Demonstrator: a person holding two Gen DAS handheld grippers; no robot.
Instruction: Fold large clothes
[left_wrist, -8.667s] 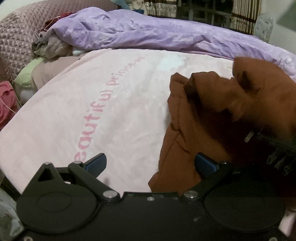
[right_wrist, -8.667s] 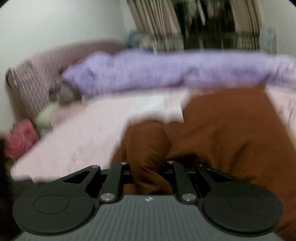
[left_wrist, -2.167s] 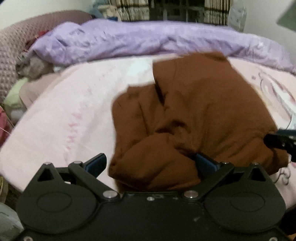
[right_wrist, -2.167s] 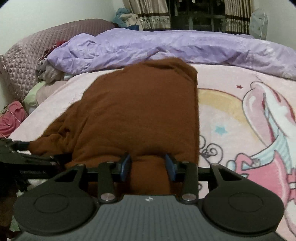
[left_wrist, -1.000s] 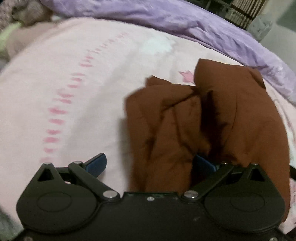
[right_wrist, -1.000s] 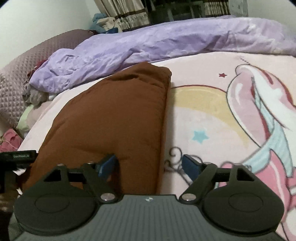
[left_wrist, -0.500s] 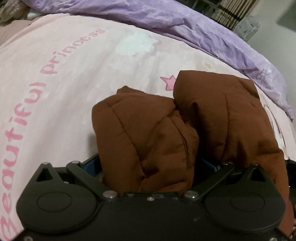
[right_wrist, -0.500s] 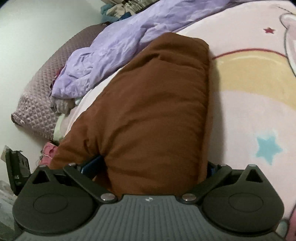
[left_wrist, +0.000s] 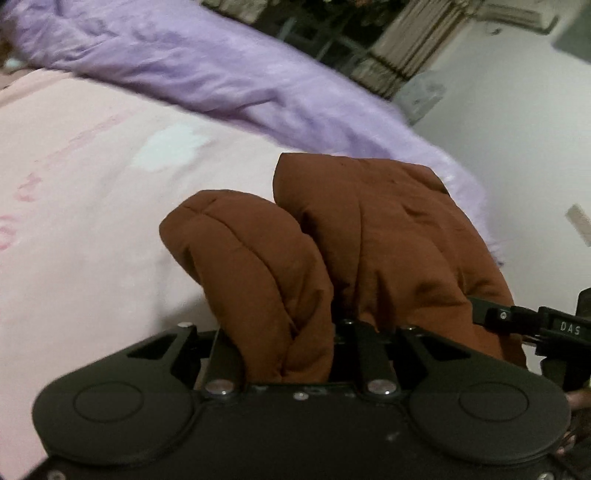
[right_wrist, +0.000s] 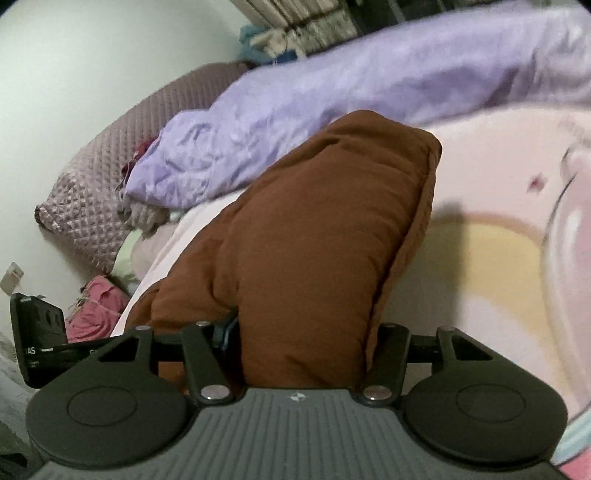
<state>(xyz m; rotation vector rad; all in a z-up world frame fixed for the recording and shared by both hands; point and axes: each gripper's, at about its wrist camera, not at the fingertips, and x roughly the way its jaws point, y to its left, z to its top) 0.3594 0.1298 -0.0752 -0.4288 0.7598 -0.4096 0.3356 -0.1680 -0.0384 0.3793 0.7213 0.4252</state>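
Brown padded fabric is filling both of my views: the folded brown jacket (left_wrist: 388, 236) is now gripped at its near edge by both of my tools and is lifting off the pink bedspread (left_wrist: 92, 206). My left tool (left_wrist: 291, 332) has just been closing, and its jaws are now narrow, pinching a bunched roll of the jacket between them. My right tool (right_wrist: 303, 343) has also just been closing, and it is clamping a much thicker wad of the folded body, so its jaws are standing fairly wide around the padding. Across the bed's far side, the purple duvet (right_wrist: 332, 85) is lying in a long heap, with a quilted mauve pillow (right_wrist: 92, 184) at the left end.

I am judging that the fold itself is mostly done, and that this two-handed grip is for carrying or resettling the bundle. A slippery, puffy jacket could spring open if either pinch slackens.

Compared with a second ago, both tools were spread wide with the jacket lying loose on the bed between their tips; now both are biting cloth. The views are also tilting, and the bundle is sitting higher against the wall and duvet behind it.
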